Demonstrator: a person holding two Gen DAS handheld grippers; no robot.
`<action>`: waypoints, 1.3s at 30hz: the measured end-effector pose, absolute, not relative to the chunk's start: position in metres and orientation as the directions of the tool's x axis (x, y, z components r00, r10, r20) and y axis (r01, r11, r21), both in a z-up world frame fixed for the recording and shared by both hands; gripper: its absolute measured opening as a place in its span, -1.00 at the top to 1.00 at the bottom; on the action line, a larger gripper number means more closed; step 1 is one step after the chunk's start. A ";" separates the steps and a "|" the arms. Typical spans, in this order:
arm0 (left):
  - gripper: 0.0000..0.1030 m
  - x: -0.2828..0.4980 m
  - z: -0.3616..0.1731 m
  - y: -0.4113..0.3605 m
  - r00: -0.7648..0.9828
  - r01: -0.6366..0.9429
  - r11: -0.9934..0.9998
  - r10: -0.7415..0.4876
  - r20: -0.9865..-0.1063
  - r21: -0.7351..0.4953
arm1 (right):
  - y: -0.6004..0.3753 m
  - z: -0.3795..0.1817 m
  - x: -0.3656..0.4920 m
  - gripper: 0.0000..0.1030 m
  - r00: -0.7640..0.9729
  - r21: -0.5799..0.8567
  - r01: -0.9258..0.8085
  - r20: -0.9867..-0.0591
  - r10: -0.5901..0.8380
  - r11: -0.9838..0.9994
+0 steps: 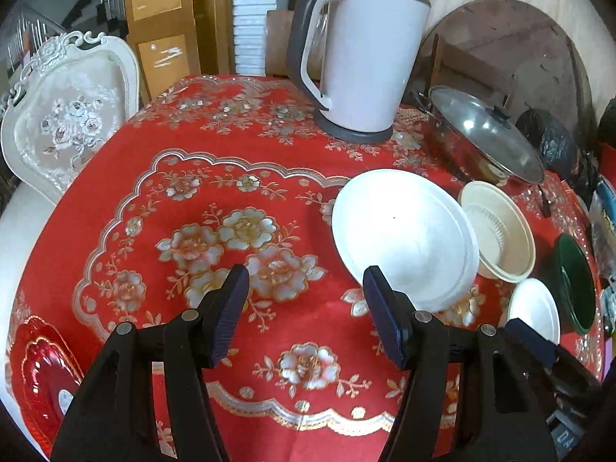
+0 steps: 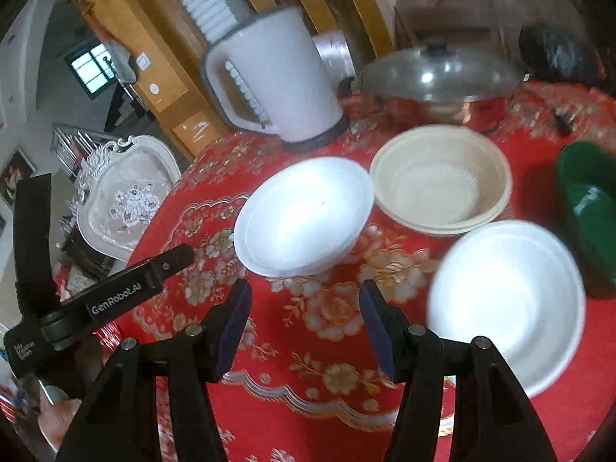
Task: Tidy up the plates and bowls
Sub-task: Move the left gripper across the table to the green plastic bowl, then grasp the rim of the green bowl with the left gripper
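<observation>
In the left wrist view, the left gripper [image 1: 306,317] hangs over the desk [image 1: 161,208] with fingers apart and empty; its right finger nearly meets the large white bowl [image 1: 400,235] and may nudge it toward the cream bowl [image 1: 496,227]. In the right wrist view, the right gripper [image 2: 304,331], fingers apart and empty, sits between two white bowls; a careless descent may clip the near white bowl [image 2: 508,300].

kettle [image 1: 362,65], lidded pan [image 1: 486,141] (steel), chair [image 1: 65,123]

Green bowl [image 2: 589,211] cut by right edge of right wrist view, blurred. Red plate [image 1: 42,377] part hidden behind left tool arm. Near white bowl [image 2: 508,300] motion-smeared.
</observation>
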State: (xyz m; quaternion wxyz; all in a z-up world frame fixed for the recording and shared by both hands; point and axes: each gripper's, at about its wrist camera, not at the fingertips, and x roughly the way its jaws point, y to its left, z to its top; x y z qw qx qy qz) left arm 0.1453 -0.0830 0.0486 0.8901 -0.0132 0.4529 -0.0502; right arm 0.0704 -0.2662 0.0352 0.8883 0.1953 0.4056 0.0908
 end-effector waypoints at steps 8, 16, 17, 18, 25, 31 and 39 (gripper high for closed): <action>-0.21 0.129 0.074 -0.132 0.561 0.221 0.966 -0.241 -0.792 -0.137 | -0.316 0.056 0.043 -0.13 0.706 0.414 0.074 -0.664 0.246 0.907; -0.21 0.114 0.087 -0.255 0.512 0.405 0.903 -0.354 -0.783 -0.144 | -0.430 0.067 -0.019 -0.17 0.741 0.336 0.362 -0.670 -0.049 0.869; -0.21 0.116 0.086 -0.267 0.501 0.416 0.898 -0.359 -0.787 -0.145 | -0.445 0.065 -0.024 -0.17 0.734 0.333 0.398 -0.674 -0.079 0.855; -0.21 0.117 0.084 -0.282 0.492 0.428 0.892 -0.362 -0.792 -0.142 | -0.456 0.064 -0.029 -0.17 0.729 0.336 0.421 -0.677 -0.095 0.842; -0.21 0.130 0.066 -0.364 0.441 0.494 0.864 -0.350 -0.826 -0.102 | -0.515 0.045 -0.031 -0.18 0.670 0.351 0.519 -0.734 -0.115 0.779; -0.21 0.141 0.042 -0.398 0.405 0.512 0.855 -0.321 -0.856 -0.079 | -0.534 0.032 -0.026 -0.18 0.648 0.355 0.533 -0.755 -0.100 0.768; -0.21 0.148 0.022 -0.428 0.357 0.537 0.839 -0.318 -0.878 -0.085 | -0.541 0.016 -0.008 -0.18 0.633 0.361 0.517 -0.772 -0.062 0.776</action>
